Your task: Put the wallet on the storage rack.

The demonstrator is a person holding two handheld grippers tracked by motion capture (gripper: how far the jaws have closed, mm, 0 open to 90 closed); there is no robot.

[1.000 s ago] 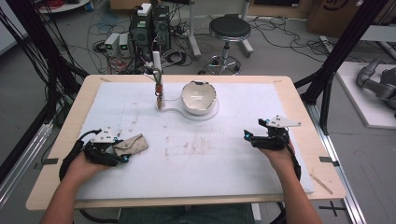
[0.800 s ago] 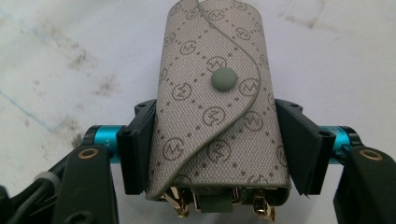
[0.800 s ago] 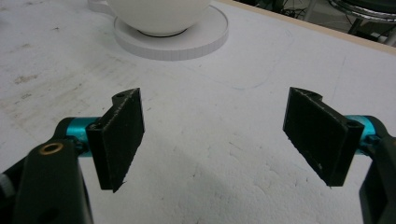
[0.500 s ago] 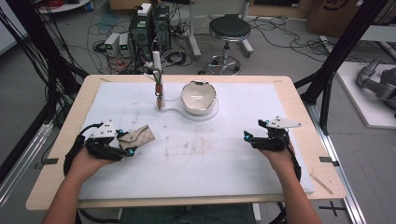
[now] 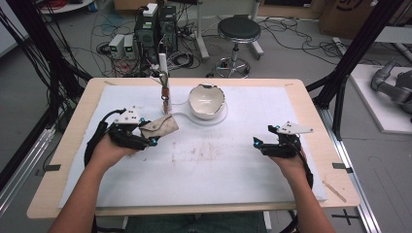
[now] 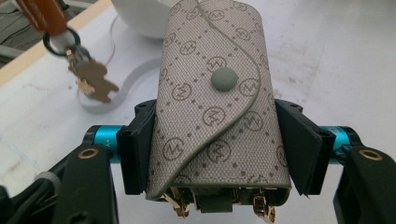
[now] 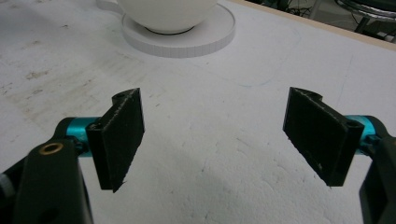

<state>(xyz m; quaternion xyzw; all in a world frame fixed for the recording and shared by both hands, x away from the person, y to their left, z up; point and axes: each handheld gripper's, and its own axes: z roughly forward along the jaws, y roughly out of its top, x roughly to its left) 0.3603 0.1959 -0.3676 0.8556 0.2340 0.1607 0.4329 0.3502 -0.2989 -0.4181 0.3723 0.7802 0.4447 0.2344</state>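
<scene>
grey-brown pouch (image 6: 212, 112): a small cloth key pouch with a dot pattern, a flap and one round snap. it was held up off the white mat, just in front and to the left of the bowl.
left gripper (image 5: 149, 135): its two black jaws were squeezed onto the pouch, one on each side. gold clips poked out of the bottom of the pouch, near the jaws.
left hand (image 5: 109, 148): it held the left gripper, well to the left of the bowl and closer to the person.
bowl (image 5: 207, 100): white, sitting on a round white plate at the far middle of the mat.
key ring (image 6: 91, 77): it hung from an orange tag on a thin white stand, just left of the bowl. a little gold charm dangled from it, near the pouch but not touching it.
right gripper (image 7: 219, 140): its jaws were wide apart with nothing in between, over bare mat. it was well to the right of the bowl and closer to the person.
mat (image 5: 218, 160): white, with brown smudges in front of the bowl.
</scene>
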